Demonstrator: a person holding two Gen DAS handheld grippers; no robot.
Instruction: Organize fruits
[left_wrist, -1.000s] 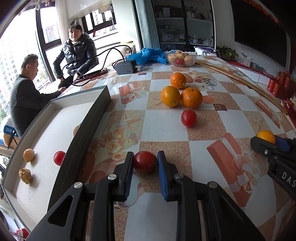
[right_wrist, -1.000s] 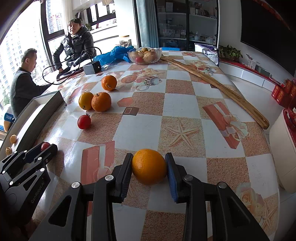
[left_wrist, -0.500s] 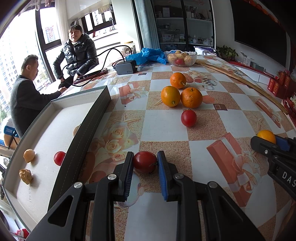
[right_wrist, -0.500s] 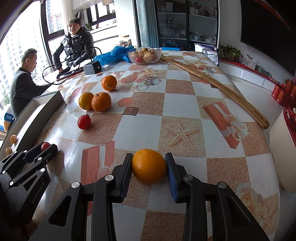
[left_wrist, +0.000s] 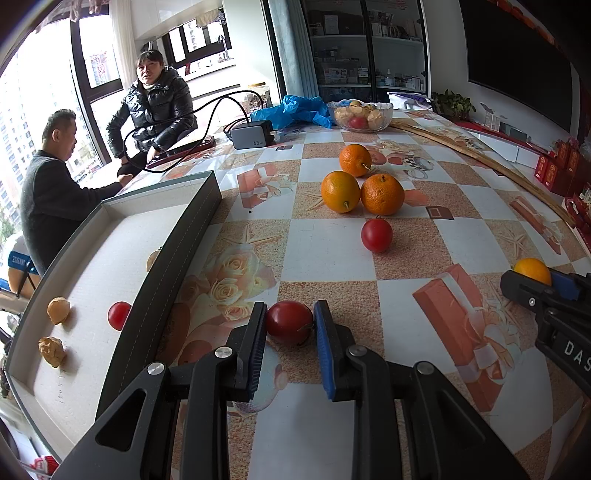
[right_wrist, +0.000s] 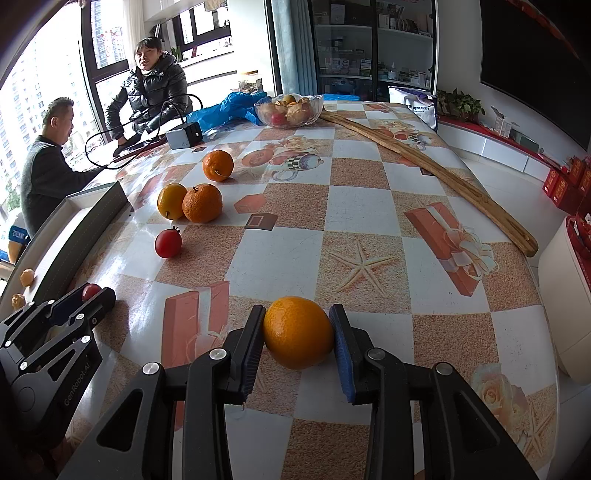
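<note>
Tongs, L (left_wrist: 290, 325): clamped on small red tomato (left_wrist: 289, 322) low on bench (left_wrist: 325, 247), nr tray (left_wrist: 177, 251). R tongs (right_wrist: 297, 332): gripping orange (right_wrist: 297, 332), also at bench level.

Bright daylight from blown-out windows (left_wrist: 44, 122) at left, glare streaks on the glossy tablecloth (right_wrist: 122, 218), soft short shadows, sharp focus, heavy fisheye bending, dark vignetted corners.
</note>
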